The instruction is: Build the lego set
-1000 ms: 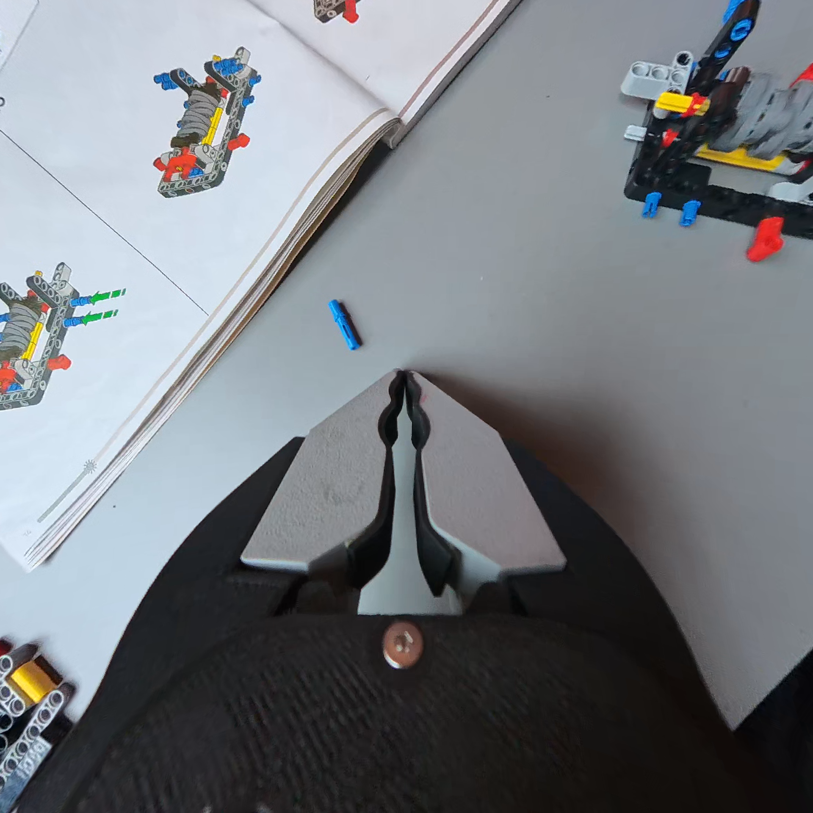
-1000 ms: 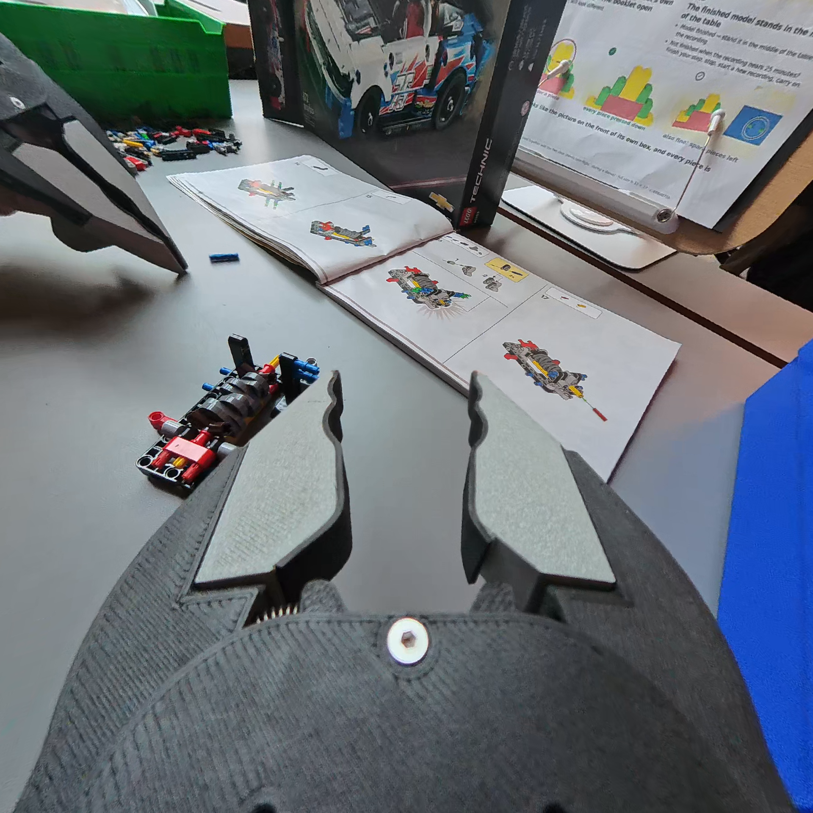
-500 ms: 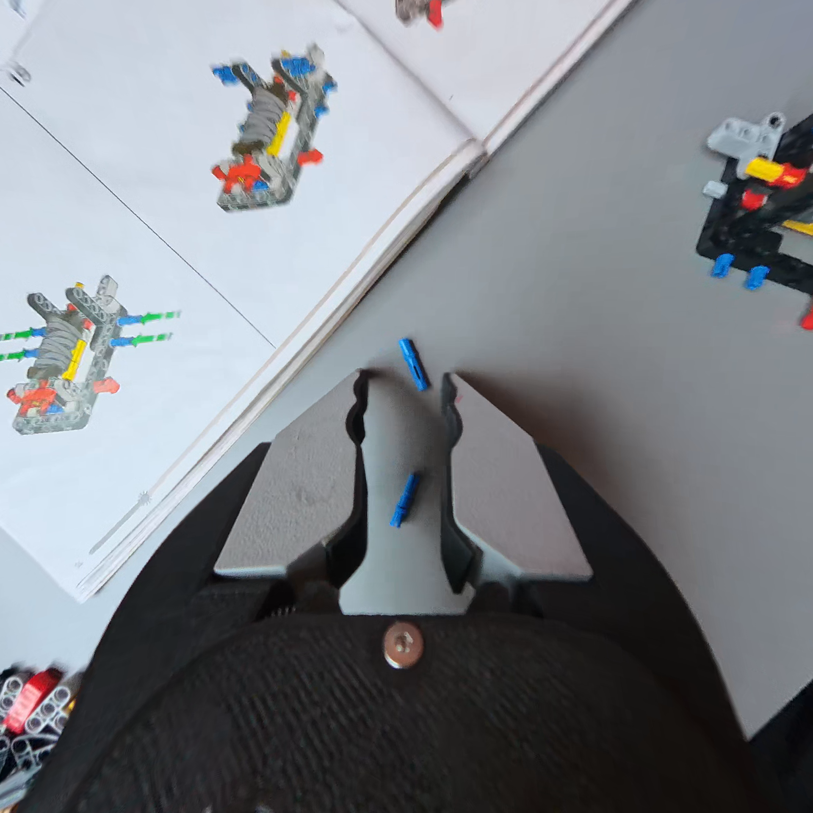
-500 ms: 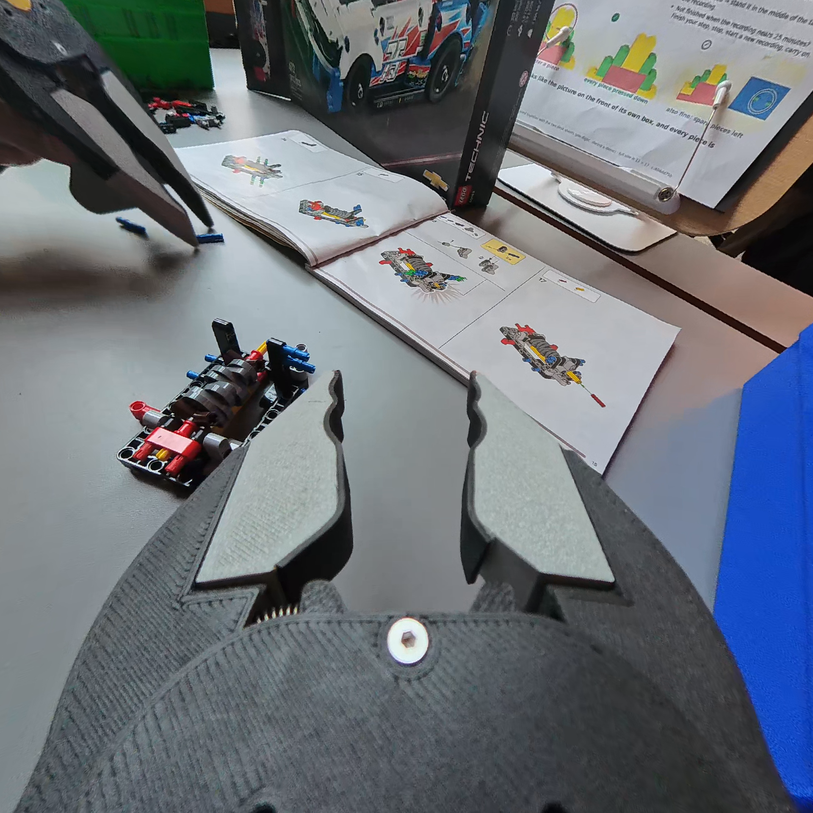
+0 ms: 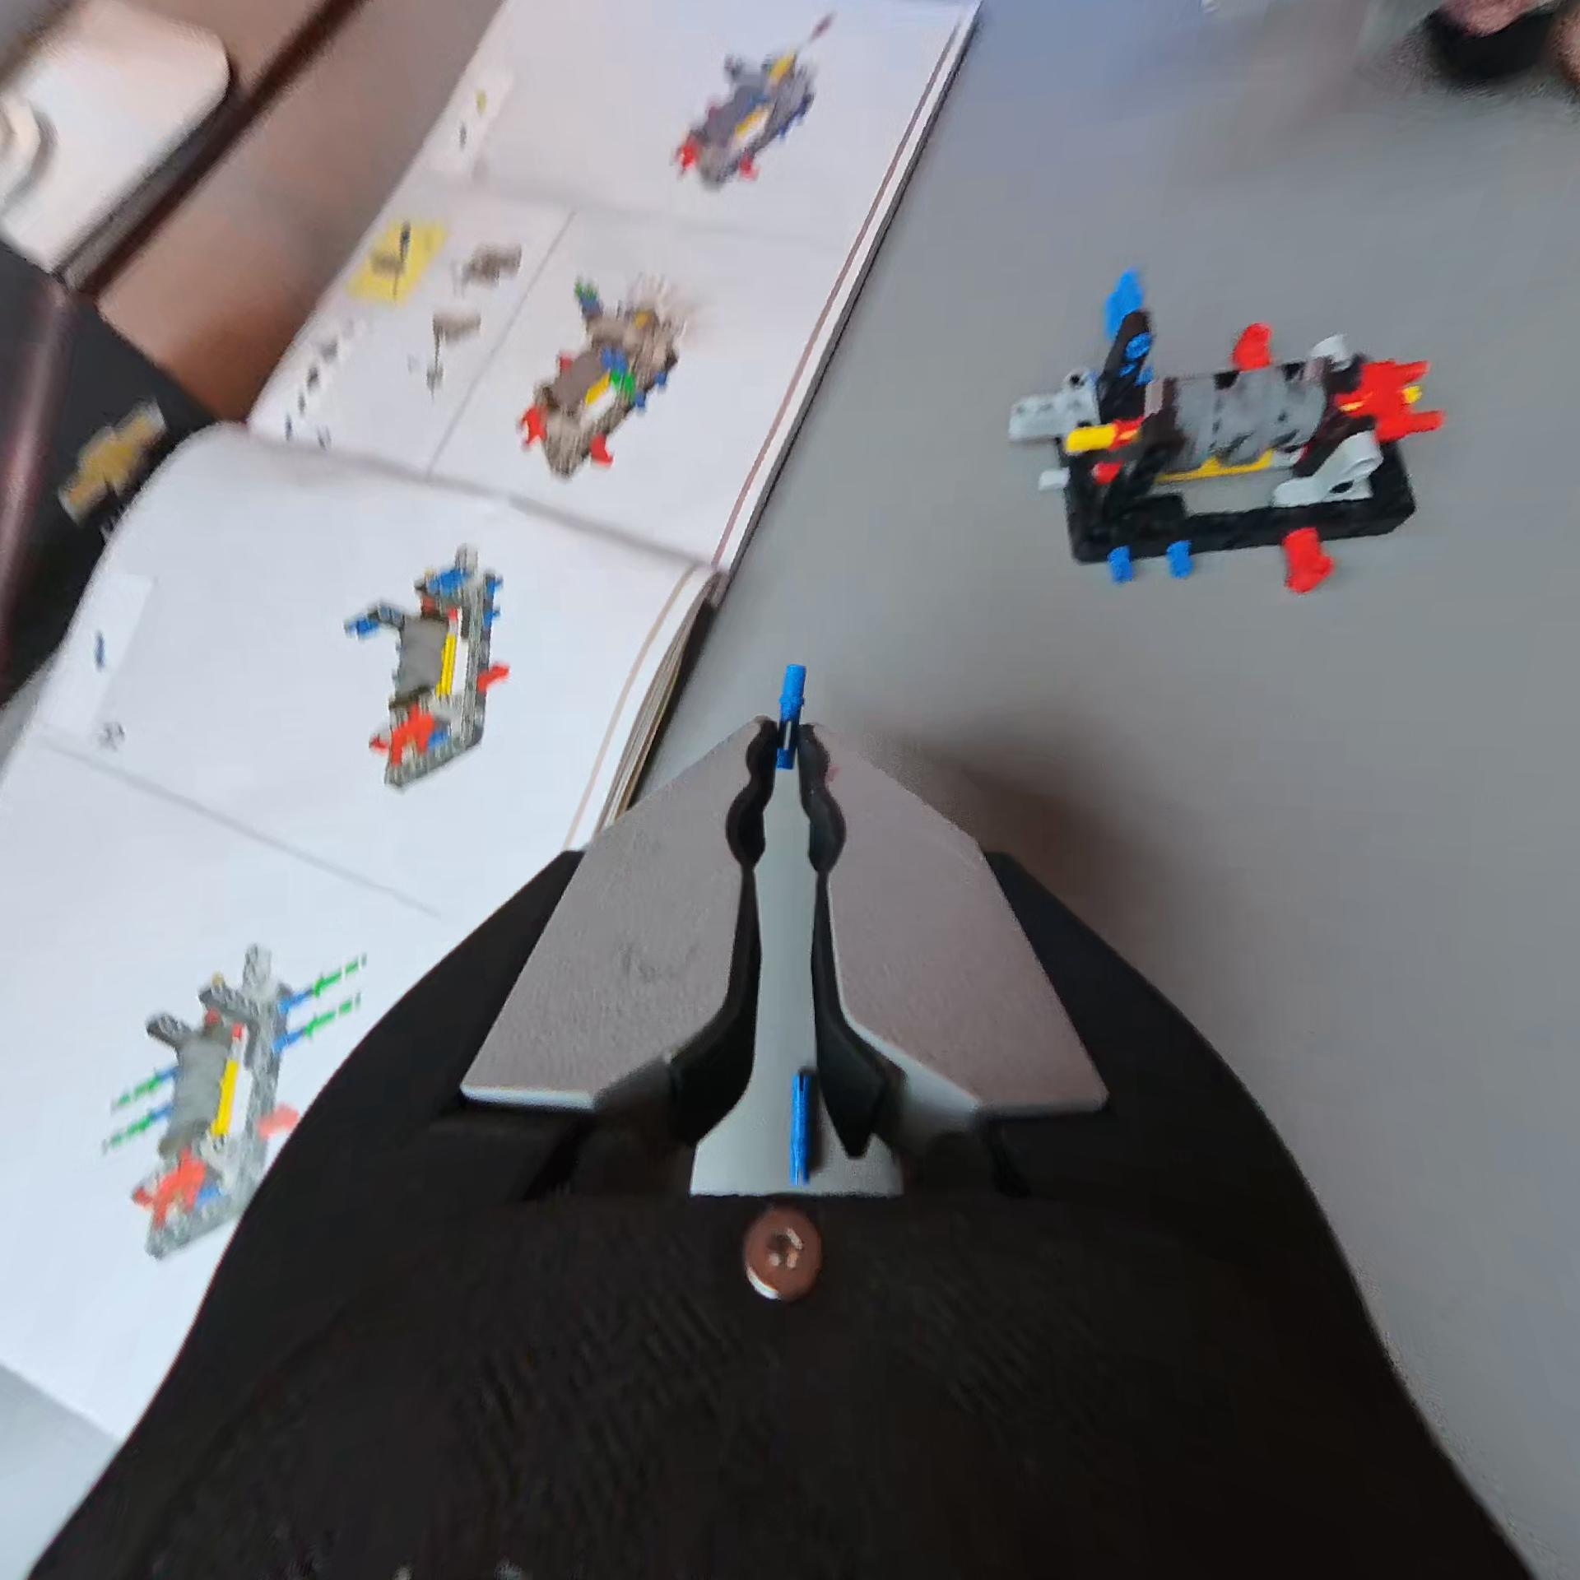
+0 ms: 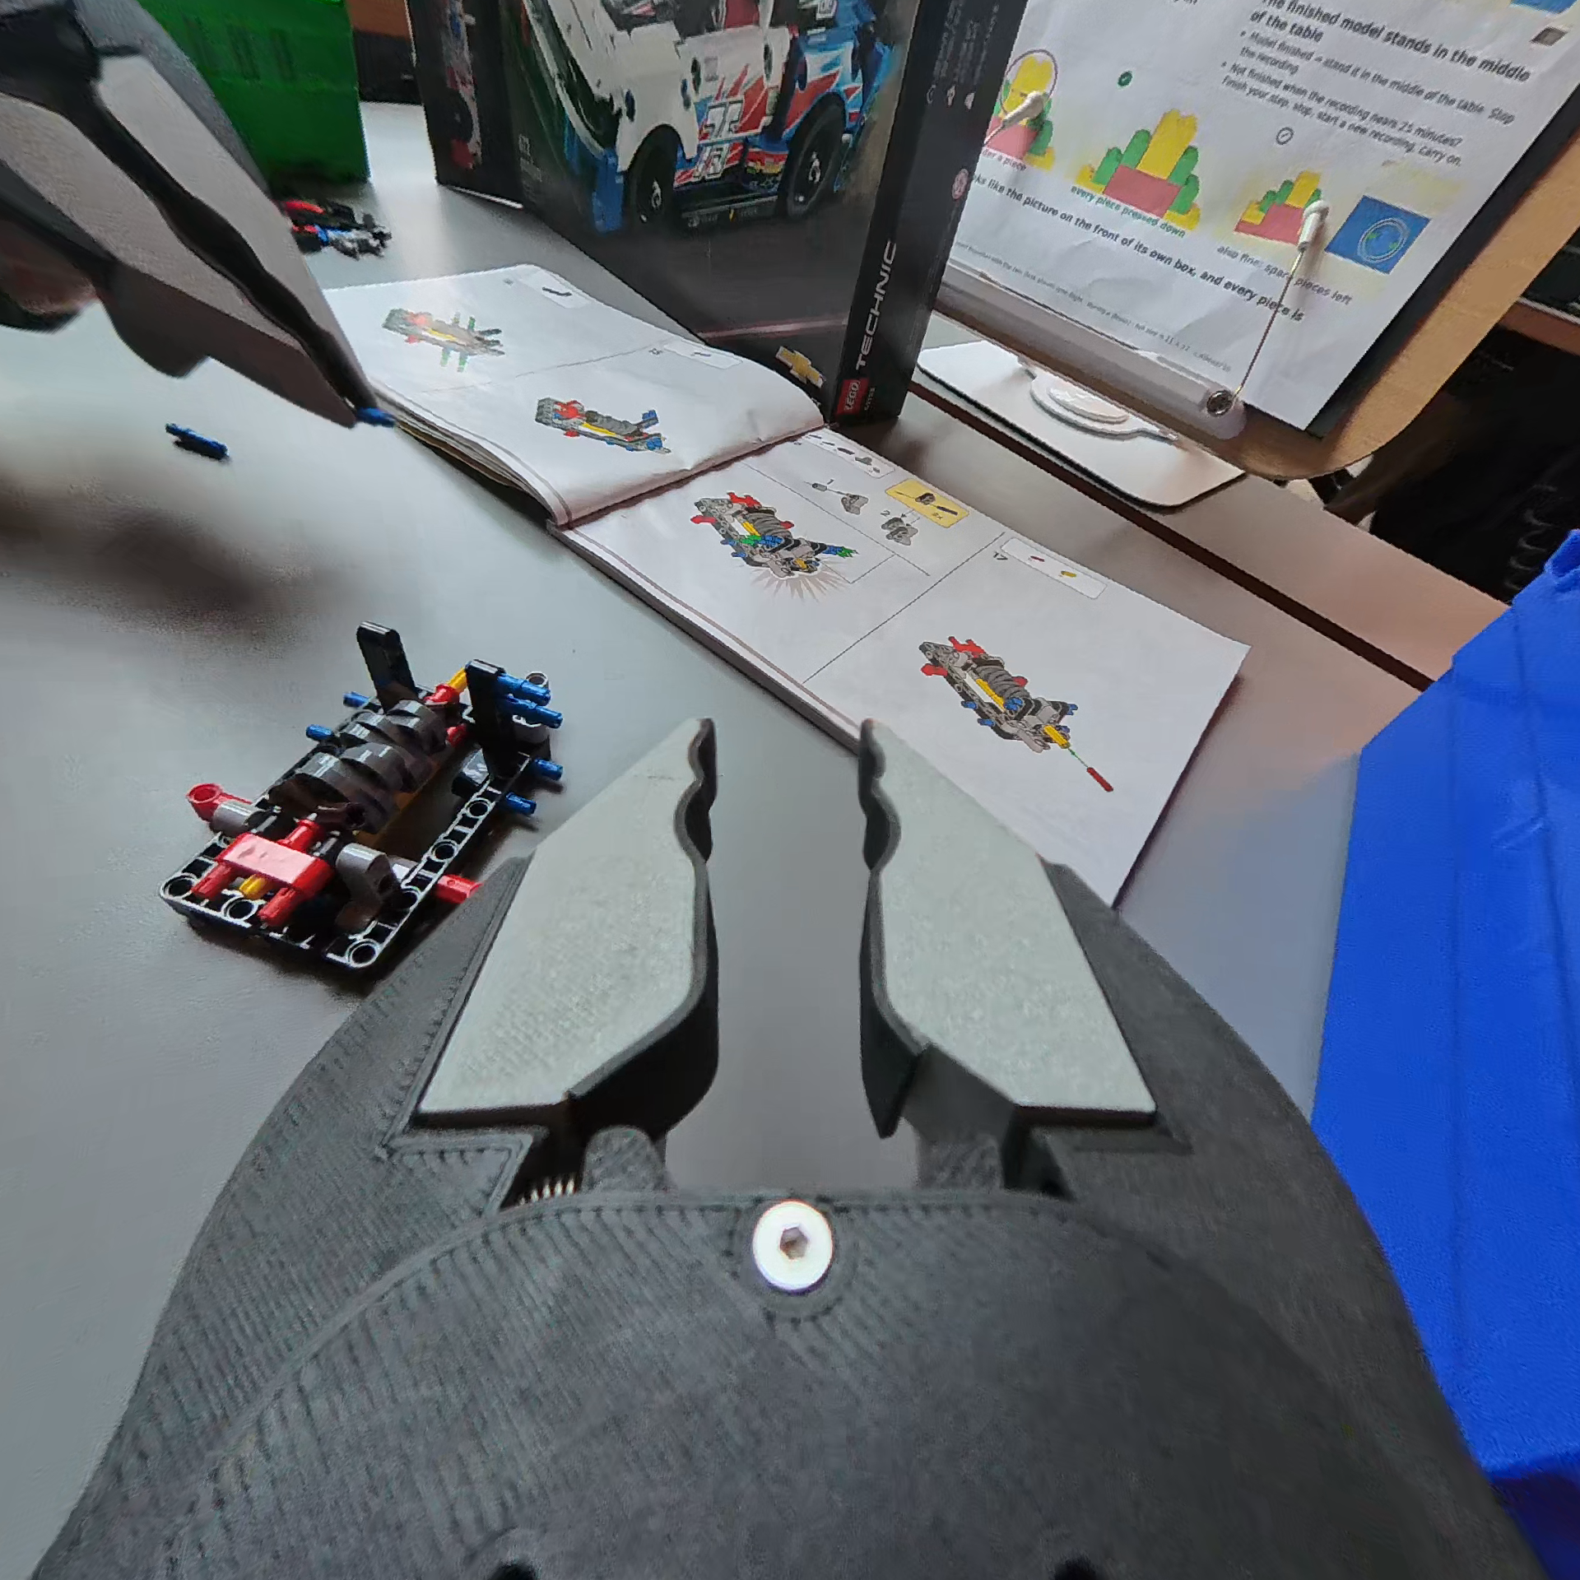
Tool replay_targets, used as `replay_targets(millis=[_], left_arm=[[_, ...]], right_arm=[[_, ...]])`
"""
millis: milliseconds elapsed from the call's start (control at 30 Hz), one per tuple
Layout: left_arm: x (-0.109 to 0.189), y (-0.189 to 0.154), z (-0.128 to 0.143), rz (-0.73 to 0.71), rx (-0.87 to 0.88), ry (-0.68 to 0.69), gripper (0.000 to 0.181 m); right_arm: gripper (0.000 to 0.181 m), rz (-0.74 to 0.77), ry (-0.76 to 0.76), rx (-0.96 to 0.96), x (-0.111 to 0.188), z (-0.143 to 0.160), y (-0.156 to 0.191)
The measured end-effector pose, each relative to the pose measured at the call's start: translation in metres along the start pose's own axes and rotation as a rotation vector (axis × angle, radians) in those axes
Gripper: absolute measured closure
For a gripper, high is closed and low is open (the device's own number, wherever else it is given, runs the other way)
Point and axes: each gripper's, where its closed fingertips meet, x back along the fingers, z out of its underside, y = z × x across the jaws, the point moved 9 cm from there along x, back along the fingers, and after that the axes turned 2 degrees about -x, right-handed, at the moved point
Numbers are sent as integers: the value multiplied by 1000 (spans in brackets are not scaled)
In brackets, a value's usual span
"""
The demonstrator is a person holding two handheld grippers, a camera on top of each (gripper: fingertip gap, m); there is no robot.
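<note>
My left gripper (image 5: 791, 733) is shut on a small blue pin (image 5: 793, 686) that sticks out past its tips, above the grey table beside the open instruction booklet (image 5: 368, 598). A second blue pin (image 5: 802, 1128) lies on the table under the gap between its fingers. The partly built model (image 5: 1223, 445), a black frame with grey, red, yellow and blue parts, sits ahead to the right. In the right wrist view my right gripper (image 6: 782, 752) is open and empty, just right of the model (image 6: 368, 795). The left gripper (image 6: 214, 256) holds the pin (image 6: 374, 416) at the upper left, and the loose pin (image 6: 197, 440) lies nearby.
The set's box (image 6: 684, 154) stands behind the booklet (image 6: 769, 530). A printed sheet on a stand (image 6: 1240, 171) is at the back right. A blue bin (image 6: 1470, 940) is close on the right. A green bin (image 6: 274, 85) and several loose pieces (image 6: 338, 226) are at the far left. My hands' fingertips stand some 20 centimeters from each other.
My left gripper opened, and a second blue pin appeared on the table under it. It then shut on the farther pin and lifted it, swinging toward the model. The right gripper stayed open.
</note>
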Motion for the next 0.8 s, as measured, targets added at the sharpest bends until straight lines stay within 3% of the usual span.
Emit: replay_targets(millis=[133, 200, 300, 567, 700, 800], left_arm=[[-8, -12, -8, -51, -131, -118, 179], [-14, -18, -9, -57, -136, -180, 179], [-26, -29, -7, 56, -40, -201, 179], [-17, -38, -10, 234, 16, -265, 179], [-21, -44, -9, 241, -14, -234, 179], [-22, -43, -9, 217, -29, -222, 179]], right_arm=[[134, -56, -19, -64, -6, 1, -1], [135, -112, -21, -104, -11, -1, -1], [139, -175, -54, -126, -20, -6, -1], [159, -216, -159, -116, -54, -23, -8], [156, -274, -152, -174, -76, -29, -17], [156, -314, -159, -198, -76, -29, -18]])
